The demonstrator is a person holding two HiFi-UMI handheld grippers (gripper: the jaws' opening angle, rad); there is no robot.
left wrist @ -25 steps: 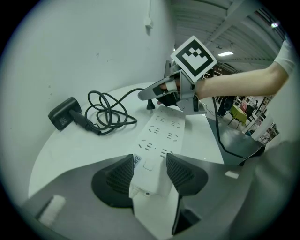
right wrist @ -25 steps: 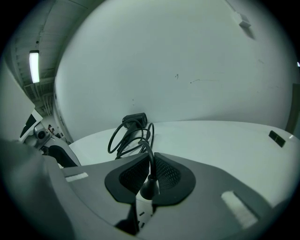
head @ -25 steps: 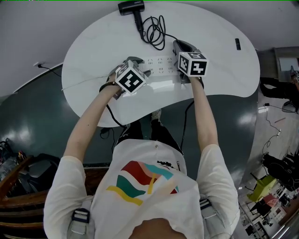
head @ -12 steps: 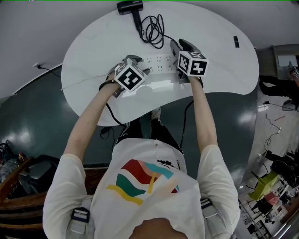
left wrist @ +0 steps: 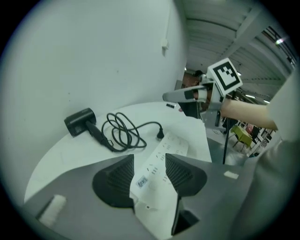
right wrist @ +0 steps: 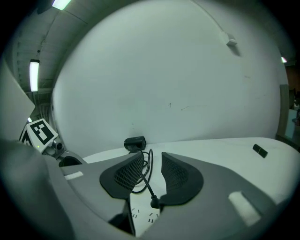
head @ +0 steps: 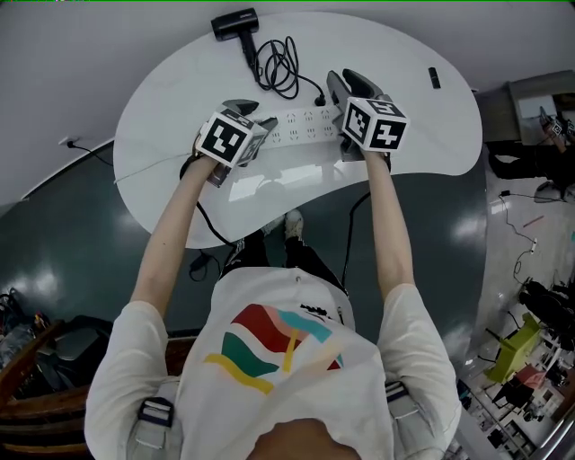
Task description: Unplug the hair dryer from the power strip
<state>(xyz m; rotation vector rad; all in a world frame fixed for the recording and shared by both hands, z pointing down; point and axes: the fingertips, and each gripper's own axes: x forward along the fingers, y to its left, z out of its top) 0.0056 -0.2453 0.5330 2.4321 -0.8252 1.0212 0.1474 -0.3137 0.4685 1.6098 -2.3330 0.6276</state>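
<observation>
Right gripper jaws just narrowing, empty; ribbed black pads, coiled cord.

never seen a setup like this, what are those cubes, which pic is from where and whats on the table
No robot: a person holds a two-fingered claw tool in each hand; the patterned cubes belong to those tools. One picture comes from a camera on the person's head, looking down; the other two from cameras riding on each claw. On the table lie a power strip, a hair dryer, its coiled cord with the plug loose beside the strip, and a small dark object. The left claw is open over the strip, its jaws just closing slightly. The right claw just opened wide, then eased in slightly; the plug shows between its jaws, ungripped. Nothing is held.
</observation>
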